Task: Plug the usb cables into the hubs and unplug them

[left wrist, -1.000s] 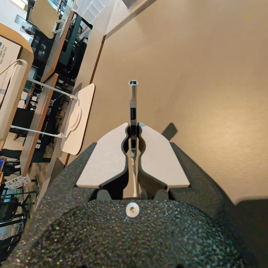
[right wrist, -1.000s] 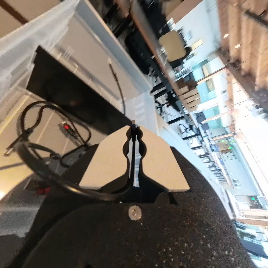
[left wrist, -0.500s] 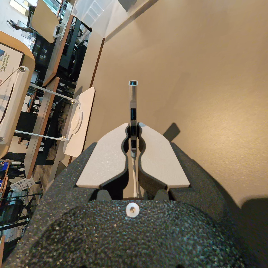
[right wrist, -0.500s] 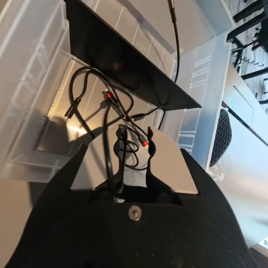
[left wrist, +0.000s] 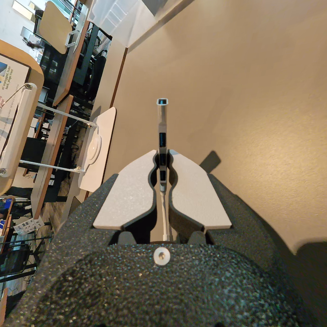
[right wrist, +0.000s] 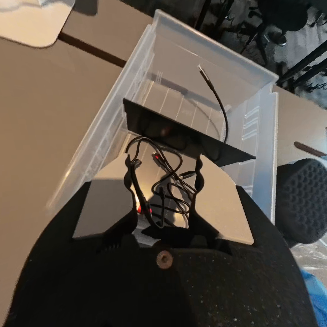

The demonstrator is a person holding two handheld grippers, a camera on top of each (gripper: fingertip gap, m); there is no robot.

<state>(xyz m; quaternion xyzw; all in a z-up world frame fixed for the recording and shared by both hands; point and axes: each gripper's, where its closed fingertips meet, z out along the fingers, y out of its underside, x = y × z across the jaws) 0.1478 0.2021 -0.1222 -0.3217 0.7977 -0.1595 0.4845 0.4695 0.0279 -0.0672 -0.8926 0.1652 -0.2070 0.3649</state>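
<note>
A slim silver hub stands on edge above the tan tabletop, pinched at its lower half, blue ports in a row facing the camera and a short white lead trailing back from its near end. Over in the clear plastic bin, a tangle of black usb cables lies loose in the near compartment, one plug showing red. Past the black divider, a single black cable arcs up, its metal plug in the air.
</note>
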